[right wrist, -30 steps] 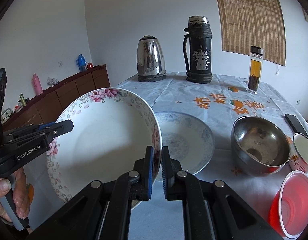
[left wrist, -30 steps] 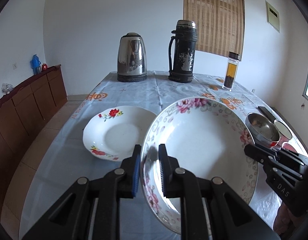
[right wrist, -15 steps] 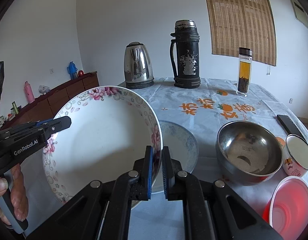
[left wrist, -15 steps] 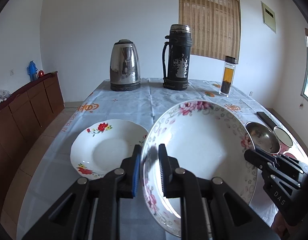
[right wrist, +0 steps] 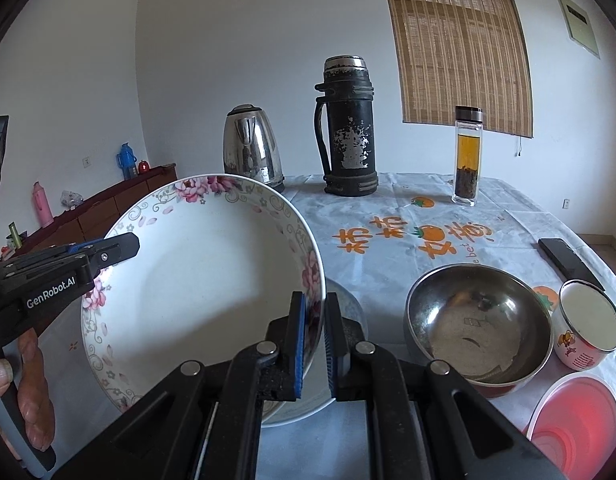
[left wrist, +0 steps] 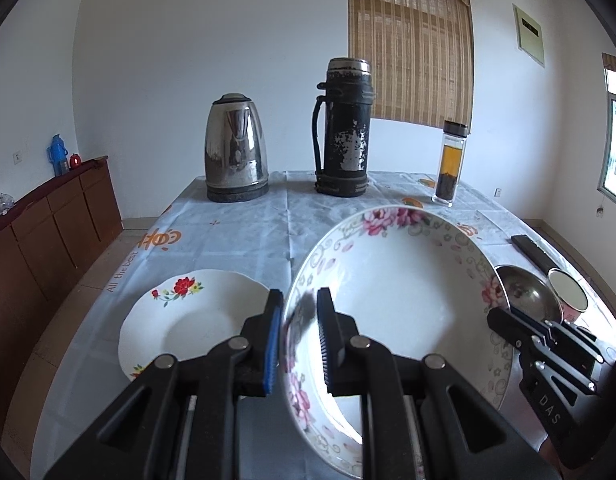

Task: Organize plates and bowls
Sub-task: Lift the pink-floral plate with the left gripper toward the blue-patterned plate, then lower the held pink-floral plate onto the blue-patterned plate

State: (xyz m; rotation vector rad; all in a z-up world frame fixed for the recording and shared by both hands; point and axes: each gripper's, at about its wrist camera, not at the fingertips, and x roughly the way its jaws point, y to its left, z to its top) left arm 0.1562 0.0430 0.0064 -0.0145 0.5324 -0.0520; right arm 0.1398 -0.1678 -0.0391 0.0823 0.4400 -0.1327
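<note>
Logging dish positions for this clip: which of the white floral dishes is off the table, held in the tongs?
The pink-flowered bowl, clamped at opposite rims by the left tongs and right tongs. The red-flowered plate lies flat on the tablecloth, untouched.

Open cloth mid-table [left wrist: 244, 232] — kettle [left wrist: 235, 148], flask [left wrist: 343, 128] block the back.

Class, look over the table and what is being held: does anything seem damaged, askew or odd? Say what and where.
The black flask at the table's far end has paint flaked off in patches. The floral plate is held tilted in the air, pinched at opposite rims by both claws. Nothing is spilled.
</note>
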